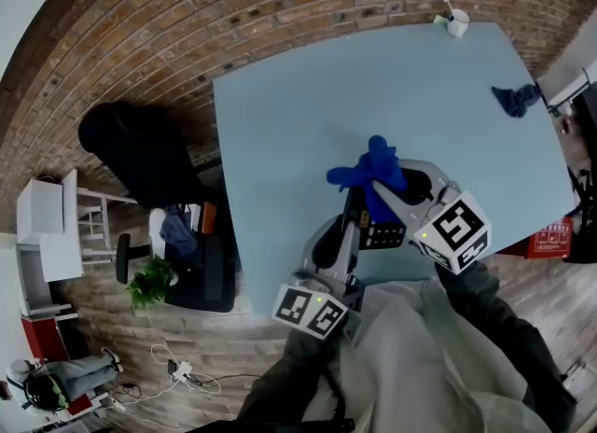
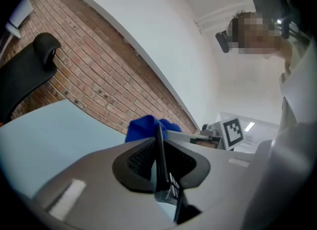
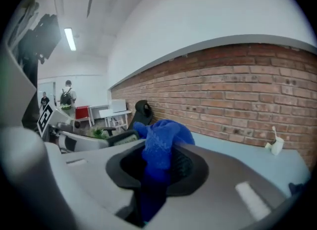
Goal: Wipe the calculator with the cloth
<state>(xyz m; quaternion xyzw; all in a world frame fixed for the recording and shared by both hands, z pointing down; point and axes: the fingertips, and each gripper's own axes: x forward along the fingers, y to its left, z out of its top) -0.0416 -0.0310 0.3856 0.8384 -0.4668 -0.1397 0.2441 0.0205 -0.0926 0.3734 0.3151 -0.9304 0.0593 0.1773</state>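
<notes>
The calculator [image 2: 159,159], a thin dark slab with small keys, is pinched on edge by the left gripper [image 1: 351,226] above the table's [image 1: 308,123] near edge, its length running along the jaws toward the far edge and its face mostly hidden behind the blue cloth [image 3: 161,144] clamped in the right gripper [image 1: 384,187].

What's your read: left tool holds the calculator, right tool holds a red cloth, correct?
The cloth is blue, not red; the right gripper view shows it. Otherwise correct: left tool holds the calculator, right tool holds the cloth.
</notes>
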